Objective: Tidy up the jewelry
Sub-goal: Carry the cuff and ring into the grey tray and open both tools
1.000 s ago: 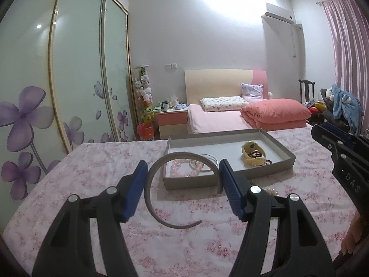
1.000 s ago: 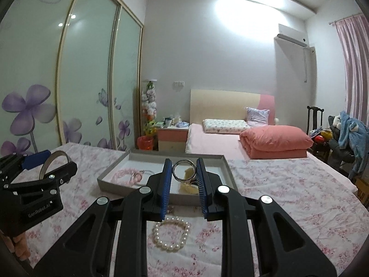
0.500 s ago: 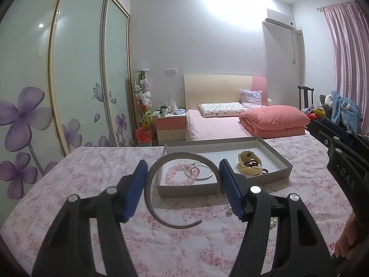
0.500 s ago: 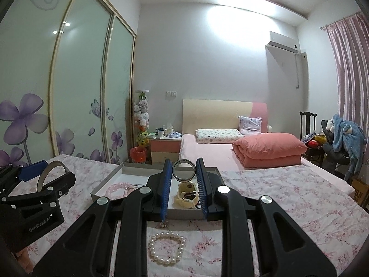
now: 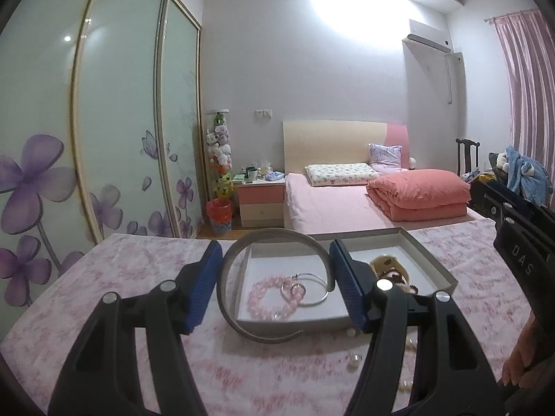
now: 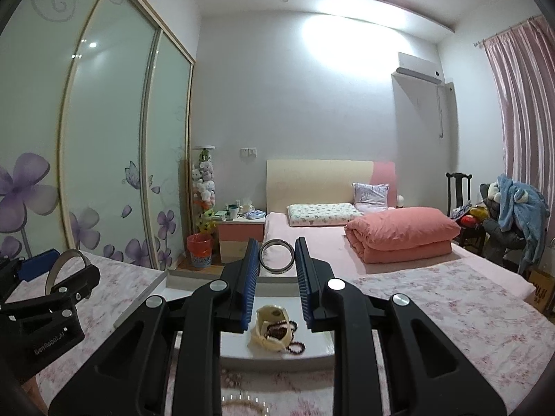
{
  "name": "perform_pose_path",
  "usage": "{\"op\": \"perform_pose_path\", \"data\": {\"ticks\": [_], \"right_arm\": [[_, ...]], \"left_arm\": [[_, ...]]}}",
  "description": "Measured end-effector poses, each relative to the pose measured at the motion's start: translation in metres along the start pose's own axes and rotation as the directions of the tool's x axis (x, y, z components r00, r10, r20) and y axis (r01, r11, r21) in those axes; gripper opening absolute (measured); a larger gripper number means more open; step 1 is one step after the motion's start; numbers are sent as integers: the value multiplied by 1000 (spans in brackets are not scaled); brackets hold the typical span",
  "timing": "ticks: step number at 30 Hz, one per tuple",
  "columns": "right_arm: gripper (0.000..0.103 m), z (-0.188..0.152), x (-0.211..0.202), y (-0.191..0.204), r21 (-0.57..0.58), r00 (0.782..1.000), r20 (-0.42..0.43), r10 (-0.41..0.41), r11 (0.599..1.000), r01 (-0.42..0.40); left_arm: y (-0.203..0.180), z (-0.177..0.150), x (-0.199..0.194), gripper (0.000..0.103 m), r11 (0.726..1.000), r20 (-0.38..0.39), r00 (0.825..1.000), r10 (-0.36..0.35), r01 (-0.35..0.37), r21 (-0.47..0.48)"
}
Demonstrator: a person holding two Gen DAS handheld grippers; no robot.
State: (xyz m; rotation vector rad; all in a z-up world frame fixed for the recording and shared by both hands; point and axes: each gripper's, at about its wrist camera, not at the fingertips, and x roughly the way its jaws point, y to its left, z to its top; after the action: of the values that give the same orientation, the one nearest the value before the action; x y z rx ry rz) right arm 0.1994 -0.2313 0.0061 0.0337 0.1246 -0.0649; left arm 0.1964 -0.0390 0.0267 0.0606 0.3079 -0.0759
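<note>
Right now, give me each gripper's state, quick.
Left gripper: closed on the grey headband, held across its span.
Right gripper: closed on the silver bangle.

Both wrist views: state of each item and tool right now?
left tool: shut on grey headband, above the tray's near edge
grey headband: held, off the cloth
right tool: shut on silver bangle
silver bangle: held upright above the tray
tray: open, lidless
pink bead bracelet: lying in tray
cream pouch: in tray, mouth open
</note>
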Motion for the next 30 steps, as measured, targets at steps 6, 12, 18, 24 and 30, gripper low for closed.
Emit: {"op": "perform_pose_path", "data": {"ticks": [6,12,18,24,30], "right_arm": [[23,-8,60,-13,73,993,-112,38,997,-30],[23,-30,115,-23,140,960,-269,72,990,-35],[23,-49,145,-23,195,907,-404,117,980,-40],[23,-57,157,-29,266,865,-465,187,962,-65],[49,-53,154,-33,286,865,-458,206,955,-77]], "left_arm": [[-11,7,62,62,999,-69,997,-35,35,-7],[-19,1,126,62,998,-193,979,-57,51,-36],[-23,-14,164,62,995,-294,951,-95,84,-50],[-23,-21,183,62,992,-354,927,-122,104,-71],[-19,-24,194,64,987,-394,907,-147,108,-119]]}}
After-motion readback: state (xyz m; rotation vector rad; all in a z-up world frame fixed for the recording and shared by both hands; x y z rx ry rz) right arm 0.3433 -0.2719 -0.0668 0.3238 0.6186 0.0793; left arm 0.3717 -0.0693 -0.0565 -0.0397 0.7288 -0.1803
